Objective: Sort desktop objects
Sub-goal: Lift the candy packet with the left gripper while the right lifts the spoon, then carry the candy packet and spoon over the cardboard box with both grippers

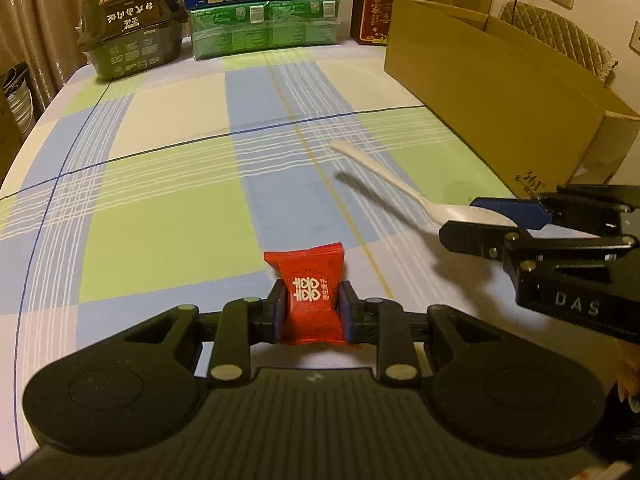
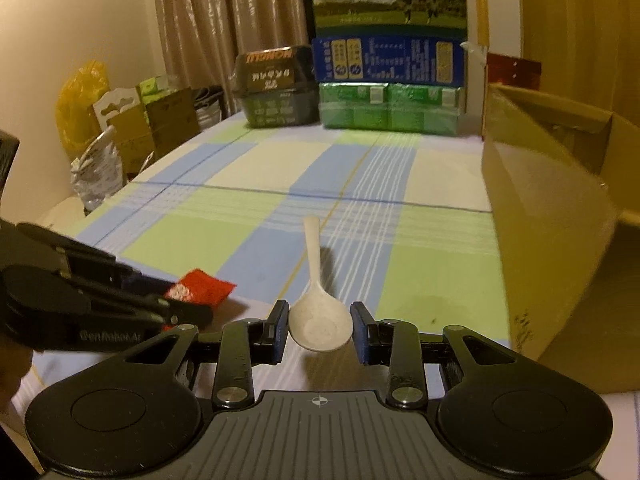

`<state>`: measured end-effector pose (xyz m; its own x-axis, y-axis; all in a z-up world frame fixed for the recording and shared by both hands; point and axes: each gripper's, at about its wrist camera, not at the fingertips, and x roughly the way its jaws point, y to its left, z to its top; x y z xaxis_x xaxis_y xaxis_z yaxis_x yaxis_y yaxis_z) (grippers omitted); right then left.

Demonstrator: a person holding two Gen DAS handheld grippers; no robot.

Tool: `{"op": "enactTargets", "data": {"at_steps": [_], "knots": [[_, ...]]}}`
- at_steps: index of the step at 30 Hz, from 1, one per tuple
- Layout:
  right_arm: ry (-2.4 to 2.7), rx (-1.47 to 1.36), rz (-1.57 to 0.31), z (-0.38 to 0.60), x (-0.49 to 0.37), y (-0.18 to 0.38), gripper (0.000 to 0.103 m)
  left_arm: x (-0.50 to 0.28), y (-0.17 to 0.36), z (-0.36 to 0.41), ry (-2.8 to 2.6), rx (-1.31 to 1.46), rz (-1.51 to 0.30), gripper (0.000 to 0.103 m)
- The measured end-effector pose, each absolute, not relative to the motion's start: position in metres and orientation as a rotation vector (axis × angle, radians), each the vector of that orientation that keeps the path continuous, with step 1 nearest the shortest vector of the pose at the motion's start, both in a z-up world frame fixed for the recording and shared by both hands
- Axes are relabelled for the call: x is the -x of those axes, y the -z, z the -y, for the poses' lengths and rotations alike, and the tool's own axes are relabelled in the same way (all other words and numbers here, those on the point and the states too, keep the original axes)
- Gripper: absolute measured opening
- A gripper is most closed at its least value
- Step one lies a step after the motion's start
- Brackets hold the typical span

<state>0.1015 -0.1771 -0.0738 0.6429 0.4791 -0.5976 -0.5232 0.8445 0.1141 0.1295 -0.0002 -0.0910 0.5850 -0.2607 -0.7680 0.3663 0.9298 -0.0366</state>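
A red candy packet (image 1: 310,280) with white characters sits pinched between the blue pads of my left gripper (image 1: 310,300), which is shut on it just above the checked tablecloth (image 1: 168,220). To the right, my right gripper (image 1: 464,218) is shut on the bowl of a white spoon (image 1: 384,176); the handle points away and casts a shadow on the cloth. In the right wrist view the spoon (image 2: 312,248) lies between the fingers of the right gripper (image 2: 320,312). The left gripper (image 2: 180,300) holds the candy packet (image 2: 204,288) at lower left.
An open cardboard box (image 1: 500,92) stands along the table's right side, seen again as the cardboard box (image 2: 540,200). At the far edge are a dark food tub (image 1: 132,28), green cartons (image 1: 264,24) under a blue carton, and a red box (image 1: 380,8). Bags crowd the floor at left (image 2: 120,132).
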Motion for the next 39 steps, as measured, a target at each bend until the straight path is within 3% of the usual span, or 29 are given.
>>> {"op": "enactTargets", "data": {"at_steps": [19,39], "knots": [[-0.540,0.041,-0.570,0.205,-0.071,0.007,0.030,-0.093,0.023,0.030,0.347,-0.076,-0.783,0.022],[-0.494,0.023,-0.529,0.235,-0.041,-0.031,0.030,-0.061,-0.005,0.050,0.376,-0.074,-0.734,0.022]]}}
